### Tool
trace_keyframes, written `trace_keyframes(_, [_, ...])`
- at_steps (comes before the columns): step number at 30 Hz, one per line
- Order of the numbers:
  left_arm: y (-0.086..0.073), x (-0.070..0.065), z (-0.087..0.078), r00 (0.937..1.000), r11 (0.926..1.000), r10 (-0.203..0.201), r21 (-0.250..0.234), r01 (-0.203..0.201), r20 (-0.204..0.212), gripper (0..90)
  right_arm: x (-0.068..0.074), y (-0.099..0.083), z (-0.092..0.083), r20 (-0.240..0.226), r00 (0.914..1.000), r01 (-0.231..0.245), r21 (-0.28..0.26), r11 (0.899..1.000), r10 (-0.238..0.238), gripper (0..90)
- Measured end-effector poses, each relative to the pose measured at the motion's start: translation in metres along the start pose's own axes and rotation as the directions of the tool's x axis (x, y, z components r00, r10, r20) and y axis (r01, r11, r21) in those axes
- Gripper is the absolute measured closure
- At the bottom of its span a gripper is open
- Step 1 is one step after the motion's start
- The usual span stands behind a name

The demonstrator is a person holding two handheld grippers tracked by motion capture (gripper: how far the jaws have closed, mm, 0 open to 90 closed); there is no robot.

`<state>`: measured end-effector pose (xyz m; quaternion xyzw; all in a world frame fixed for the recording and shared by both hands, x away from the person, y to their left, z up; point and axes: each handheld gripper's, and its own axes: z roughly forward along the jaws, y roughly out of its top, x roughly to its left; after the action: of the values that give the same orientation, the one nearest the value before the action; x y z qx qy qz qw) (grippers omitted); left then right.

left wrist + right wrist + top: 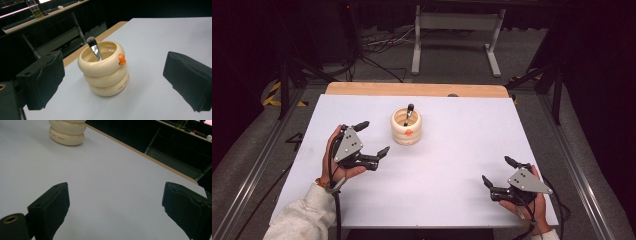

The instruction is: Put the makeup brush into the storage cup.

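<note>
Left gripper (373, 136): jaws wide apart, holding nothing and touching nothing. Black padded fingers (42, 80) with a cloth-like wrapped surface; grey three-cornered plate on top.

Right gripper (497, 171): jaws wide apart, empty, over the bare table (452, 165). Pads (51, 206) black, matte, blocky.

Cup (406, 126): stands ahead of the left gripper's jaws, centred in the gap between them but beyond the tips, not touched. In the right gripper view it sits far ahead of the jaws, off toward the left-hand one (67, 132). Cream, glossy, shaped as three stacked rounded rings, open at the top. A small orange knob (121, 59) juts from the top ring. Small red lettering runs along the lowest ring; too small to read.

Brush (94, 48): stands tilted inside the cup, dark bristle tuft up, metal collar below it.

Table: flat, pale, smooth top with a wooden strip at the far edge.
</note>
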<state>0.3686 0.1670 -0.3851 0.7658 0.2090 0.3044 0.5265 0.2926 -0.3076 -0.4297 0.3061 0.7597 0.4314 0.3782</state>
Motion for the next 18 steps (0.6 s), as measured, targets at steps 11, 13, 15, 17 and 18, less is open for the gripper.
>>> trace_keyframes(11, [-0.012,0.002,-0.029,0.9994,0.9999,0.007,0.014,-0.007,-0.034,5.2,0.008,0.006,0.000,-0.018,0.9995,0.026,-0.006,1.000,-0.027,8.2])
trace_keyframes(13, [-0.014,0.002,-0.034,0.9991,0.9997,0.011,0.023,-0.010,-0.040,5.2,0.009,0.006,0.000,-0.019,0.9994,0.030,-0.005,1.000,-0.030,8.2])
trace_keyframes(15, [-0.016,0.001,-0.040,0.9986,0.9996,0.019,0.023,-0.017,-0.049,5.4,0.009,0.006,0.000,-0.023,0.9993,0.028,-0.003,1.000,-0.029,8.2])
trace_keyframes(17, [-0.018,0.000,-0.045,0.9984,0.9996,0.020,0.021,-0.019,-0.052,5.7,0.010,0.007,-0.001,-0.024,0.9990,0.036,-0.005,0.999,-0.036,8.2])
trace_keyframes(18, [-0.020,0.000,-0.047,0.9985,0.9996,0.014,0.024,-0.012,-0.053,5.7,0.011,0.007,-0.001,-0.024,0.9989,0.040,-0.005,0.999,-0.040,8.2])
